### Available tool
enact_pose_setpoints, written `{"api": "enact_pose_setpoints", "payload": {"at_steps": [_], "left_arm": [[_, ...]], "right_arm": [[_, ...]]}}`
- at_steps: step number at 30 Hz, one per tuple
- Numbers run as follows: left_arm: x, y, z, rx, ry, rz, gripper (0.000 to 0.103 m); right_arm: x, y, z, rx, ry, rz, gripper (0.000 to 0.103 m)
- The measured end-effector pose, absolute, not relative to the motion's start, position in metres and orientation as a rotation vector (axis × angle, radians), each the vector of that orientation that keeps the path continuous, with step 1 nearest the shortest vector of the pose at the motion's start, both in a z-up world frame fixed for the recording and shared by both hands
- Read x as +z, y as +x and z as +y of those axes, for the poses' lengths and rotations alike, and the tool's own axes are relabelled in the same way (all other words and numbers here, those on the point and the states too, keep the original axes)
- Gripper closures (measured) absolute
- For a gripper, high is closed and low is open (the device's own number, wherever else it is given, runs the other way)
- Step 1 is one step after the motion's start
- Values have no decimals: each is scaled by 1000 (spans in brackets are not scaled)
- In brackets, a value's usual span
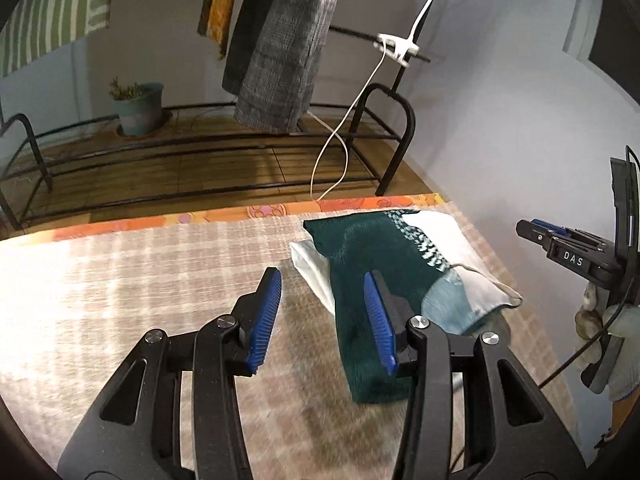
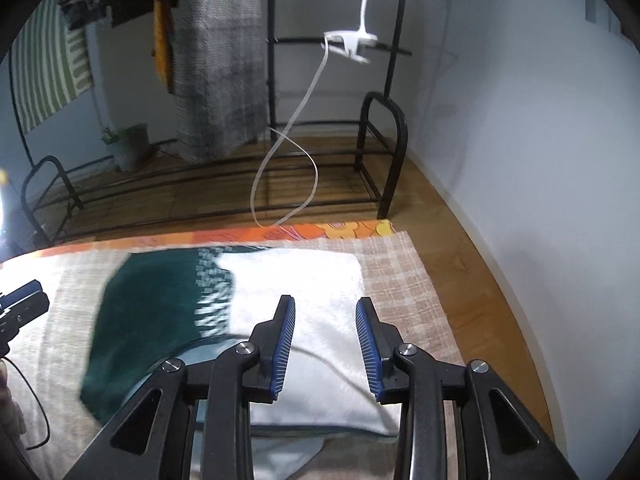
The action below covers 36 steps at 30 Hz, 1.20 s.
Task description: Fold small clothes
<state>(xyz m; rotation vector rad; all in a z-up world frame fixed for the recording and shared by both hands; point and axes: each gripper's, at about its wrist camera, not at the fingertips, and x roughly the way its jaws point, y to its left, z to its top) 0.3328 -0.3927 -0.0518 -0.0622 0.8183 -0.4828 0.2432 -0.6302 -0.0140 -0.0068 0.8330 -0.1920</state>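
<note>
A dark green sock [image 1: 368, 288] with a white pattern band and a light blue toe lies on a folded white cloth [image 1: 460, 256] on the checked beige table cover. My left gripper [image 1: 324, 280] is open and empty, just left of the sock, its right finger over the sock's leg. In the right wrist view the sock [image 2: 160, 308] lies at left across the white cloth [image 2: 304, 280]. My right gripper [image 2: 325, 304] is open and empty above the white cloth. The right gripper also shows at the right edge of the left wrist view [image 1: 560, 240].
The checked cover [image 1: 120, 280] has an orange patterned border at the far edge [image 1: 240, 214]. Beyond stand a black metal rack [image 1: 200, 152], a potted plant [image 1: 138, 108], hanging clothes [image 1: 280, 48] and a white clip lamp with cable [image 1: 396, 48]. A white wall [image 2: 520, 160] is at right.
</note>
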Motion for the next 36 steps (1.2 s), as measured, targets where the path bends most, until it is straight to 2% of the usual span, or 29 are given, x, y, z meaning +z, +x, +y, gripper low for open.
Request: {"api": "enact_pose_setpoints", "payload": {"at_steps": [12,16,19,24,31,36], "left_arm": [[39,224,-327,-529,-27,683,59],[58,177,-298,-547,-4,635,49],[70,147,-274,-553,1,606,47],[80,110,-238,-555,1,581,35],[77,72,-202,-540,22,564,25],[65,53,-184,-496,50,531,12]], "right_arm": [[87,140,-550,-153,-16,705,70],[108,102,-521,-124,8,660,70],[115,75,-498,-113,10,644,66],[116,30,-462,-116,16,608,51],[107,-21,-416,-140,21,548,18],[96,-32,-390,-181,-40,504,3]]}}
